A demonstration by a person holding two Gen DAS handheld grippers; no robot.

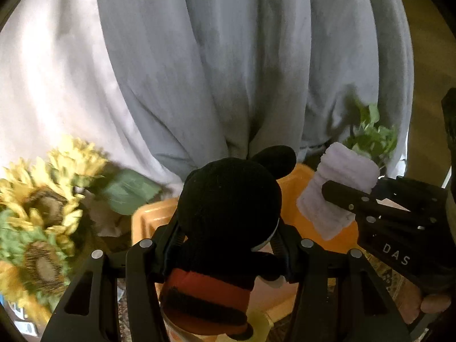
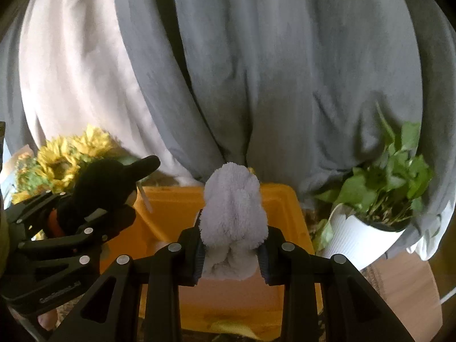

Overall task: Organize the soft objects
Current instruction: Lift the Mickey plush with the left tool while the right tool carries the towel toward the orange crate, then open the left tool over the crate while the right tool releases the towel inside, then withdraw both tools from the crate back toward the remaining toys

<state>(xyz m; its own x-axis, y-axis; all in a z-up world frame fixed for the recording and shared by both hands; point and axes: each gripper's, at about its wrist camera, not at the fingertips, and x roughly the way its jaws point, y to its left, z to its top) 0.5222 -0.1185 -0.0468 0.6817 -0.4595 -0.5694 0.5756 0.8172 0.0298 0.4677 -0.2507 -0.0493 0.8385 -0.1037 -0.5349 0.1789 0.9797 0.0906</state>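
Note:
My left gripper [image 1: 228, 245] is shut on a black mouse plush toy [image 1: 228, 208] with red shorts and holds it above the orange bin [image 1: 148, 216]. My right gripper [image 2: 230, 252] is shut on a rolled lavender towel [image 2: 233, 211] and holds it above the same orange bin [image 2: 176, 208]. In the left wrist view the towel [image 1: 339, 179] and right gripper [image 1: 353, 199] sit to the right. In the right wrist view the plush [image 2: 105, 188] and left gripper [image 2: 97, 222] sit to the left.
Grey and white curtains [image 2: 242, 71] hang behind the bin. Yellow sunflowers [image 1: 37, 205] stand at the left, also in the right wrist view [image 2: 65, 159]. A green plant in a white pot [image 2: 359, 236] stands at the right on a patterned rug.

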